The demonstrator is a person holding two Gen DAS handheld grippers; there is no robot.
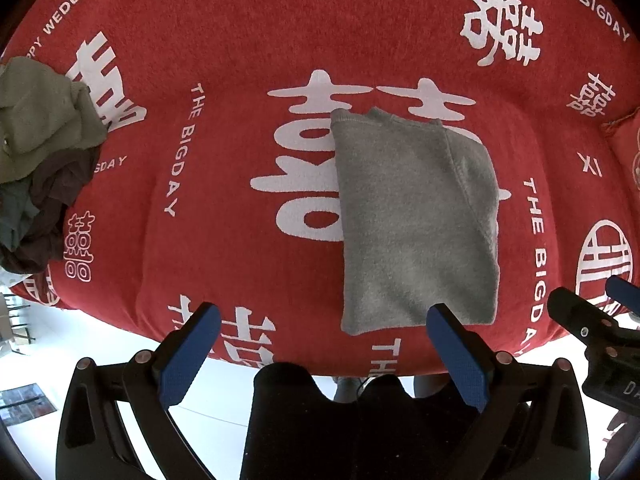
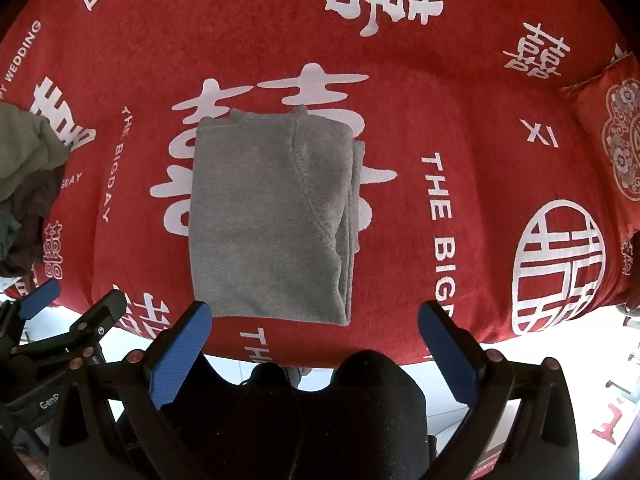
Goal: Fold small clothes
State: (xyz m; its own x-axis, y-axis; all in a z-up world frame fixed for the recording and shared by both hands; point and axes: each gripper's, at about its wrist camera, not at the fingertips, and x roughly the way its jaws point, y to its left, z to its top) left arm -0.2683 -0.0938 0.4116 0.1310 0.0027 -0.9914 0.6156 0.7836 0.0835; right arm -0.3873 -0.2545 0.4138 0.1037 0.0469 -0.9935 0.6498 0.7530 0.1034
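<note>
Grey garment [image 2: 272, 216]: folded into a neat rectangle, middle of the red bed [image 2: 460, 92], near edge.
Pile of clothes [image 1: 40, 160]: far left, unfolded, left to do.
Left tongs [image 1: 324, 354]: wide, empty.
Right tongs [image 2: 314, 346]: wide, empty.

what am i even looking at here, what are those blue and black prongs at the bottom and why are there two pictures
There is no robot here. A person holds a hand-held grasping tool in each hand, and each tool carries a wide-angle camera that looks forward along its two blue-padded fingers. One picture comes from the left tool, the other from the right tool, so both show the same scene from slightly different spots. Each view also catches the other tool at its edge.

Below them lies a red cover printed with white characters. On it rests a grey garment, already folded into a rectangle. Far left sits a pile of unfolded clothes, green and dark ones.

Both tools are open and hold nothing.
</note>
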